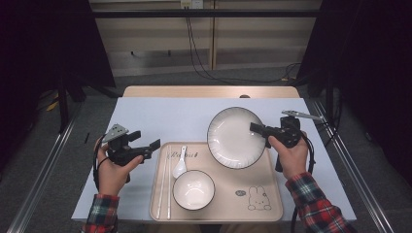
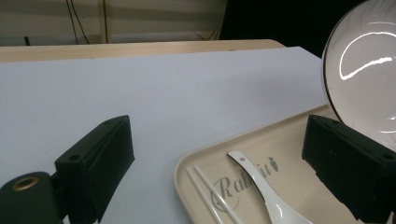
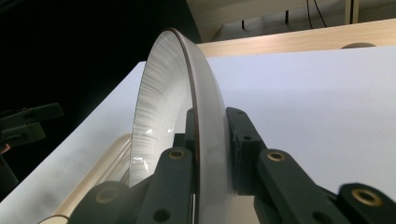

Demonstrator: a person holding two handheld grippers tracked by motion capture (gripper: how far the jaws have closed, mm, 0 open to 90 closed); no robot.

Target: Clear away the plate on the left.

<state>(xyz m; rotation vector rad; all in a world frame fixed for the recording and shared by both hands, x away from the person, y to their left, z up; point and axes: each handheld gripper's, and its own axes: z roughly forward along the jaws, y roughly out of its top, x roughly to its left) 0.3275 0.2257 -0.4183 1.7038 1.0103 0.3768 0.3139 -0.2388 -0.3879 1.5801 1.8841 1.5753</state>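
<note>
Plate [image 1: 235, 137] tipped up on edge, lifted at its right rim, lower edge over the tray [image 1: 272, 194], face toward the high view. Clamped at that right rim by the right gripper [image 1: 257, 130]: jaws nearly closed, one pad on the plate's face, the other on its back. In the right gripper view, plate [image 3: 168, 116] edge-on between the pads, rim running up and away from them; lower part of the plate cut off by the gripper body, contact with the tray hard to make out there. Tray rim [image 3: 100, 172] partly hidden behind the plate.

In the left gripper view, plate [image 2: 364, 74] cut off at the right and top edges, its lower part behind the right-hand jaw. Left gripper [image 1: 151, 146] beside the tray's left edge, jaws wide apart, nothing between them. Left gripper [image 2: 215, 172] seen along its own jaws: table [image 2: 140, 93] and tray corner [image 2: 187, 163] in the gap.

Spoon [image 1: 180, 162] and chopsticks [image 1: 164, 184] flat on the tray's left part, both cut off at the bottom of the left gripper view. Bowl [image 1: 193, 190] upright on the tray, just below the spoon. Lettering under the spoon partly covered. Rabbit drawing [image 1: 259, 199] near the tray's lower right corner.
</note>
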